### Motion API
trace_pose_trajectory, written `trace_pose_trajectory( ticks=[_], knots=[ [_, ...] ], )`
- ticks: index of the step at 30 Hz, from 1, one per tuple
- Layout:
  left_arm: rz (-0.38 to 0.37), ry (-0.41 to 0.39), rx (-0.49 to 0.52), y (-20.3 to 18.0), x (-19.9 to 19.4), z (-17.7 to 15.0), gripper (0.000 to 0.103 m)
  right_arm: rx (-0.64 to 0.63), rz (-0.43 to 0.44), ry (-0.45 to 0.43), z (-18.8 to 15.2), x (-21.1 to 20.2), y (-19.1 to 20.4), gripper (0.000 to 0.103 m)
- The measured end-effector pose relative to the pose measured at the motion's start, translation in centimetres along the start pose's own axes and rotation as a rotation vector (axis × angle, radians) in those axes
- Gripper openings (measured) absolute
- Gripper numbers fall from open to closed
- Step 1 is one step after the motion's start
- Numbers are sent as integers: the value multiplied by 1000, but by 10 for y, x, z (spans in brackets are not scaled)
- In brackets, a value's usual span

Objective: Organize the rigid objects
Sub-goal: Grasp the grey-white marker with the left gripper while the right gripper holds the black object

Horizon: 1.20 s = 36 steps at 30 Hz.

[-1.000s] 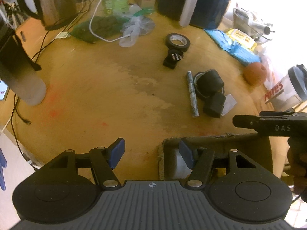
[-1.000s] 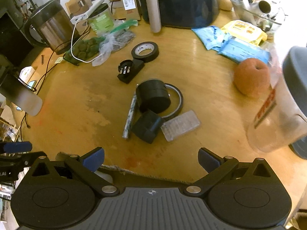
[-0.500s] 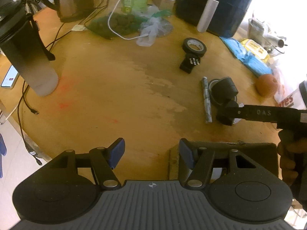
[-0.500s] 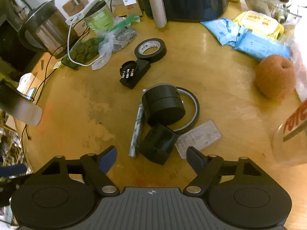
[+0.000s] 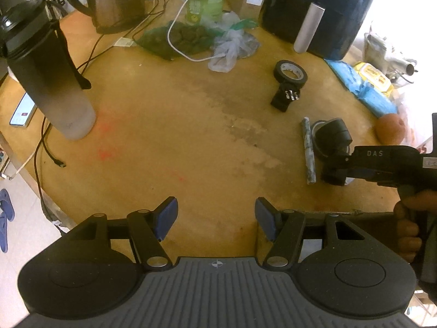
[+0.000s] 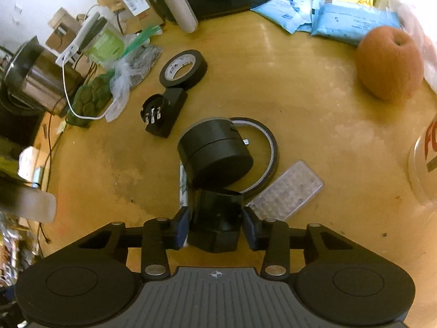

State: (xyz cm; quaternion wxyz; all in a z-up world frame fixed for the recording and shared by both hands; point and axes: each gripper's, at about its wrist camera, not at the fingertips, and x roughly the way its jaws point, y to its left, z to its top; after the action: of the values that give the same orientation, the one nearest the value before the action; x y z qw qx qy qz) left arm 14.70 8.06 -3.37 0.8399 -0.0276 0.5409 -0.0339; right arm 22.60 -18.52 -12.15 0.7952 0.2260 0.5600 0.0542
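Observation:
A black block-shaped part [image 6: 215,218] lies on the wooden table [image 6: 314,104] between the pads of my right gripper [image 6: 215,228]. The pads sit close on both its sides; the part rests on the table. Behind it lies a black cylinder [image 6: 215,154] on a thin ring [image 6: 269,147], with a clear plastic case [image 6: 286,190] to the right and a grey stick [image 5: 308,150] to the left. A black plug adapter [image 6: 164,114] and a black tape roll [image 6: 183,68] lie farther back. My left gripper [image 5: 215,218] is open and empty above the table's near edge.
A brown round fruit [image 6: 389,63], blue and yellow packets [image 6: 352,19] and a clear jar [image 6: 426,161] are on the right. An air fryer [image 5: 319,8], kettle [image 5: 114,0], dark bottle [image 5: 49,71], cables and plastic bags stand at the back and left. A cardboard box edge [image 5: 314,214] is below.
My right gripper moved forward and down onto the black block and its jaws narrowed around it. My left gripper rose and drew back, showing more of the table.

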Motion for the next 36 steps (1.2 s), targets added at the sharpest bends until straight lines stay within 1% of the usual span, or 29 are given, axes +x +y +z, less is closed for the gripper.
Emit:
trace_pose_trajectory(
  ticks=[6,14,27,36],
  knots=[
    [-10,4,40,-7,1,3,62,-20,12,-14,-2,-8,2,41],
    [-37,7,101,-21,3,9,62,-39,17,-64,-8,-33,-1,41],
    [-105,9,208,-63,20,24,62,-68,-46,-146,-23,-78,-15,41],
    [-123,24,262,-87,42,33,62,-70,-79,-193,-32,-109,-29,41]
  ],
)
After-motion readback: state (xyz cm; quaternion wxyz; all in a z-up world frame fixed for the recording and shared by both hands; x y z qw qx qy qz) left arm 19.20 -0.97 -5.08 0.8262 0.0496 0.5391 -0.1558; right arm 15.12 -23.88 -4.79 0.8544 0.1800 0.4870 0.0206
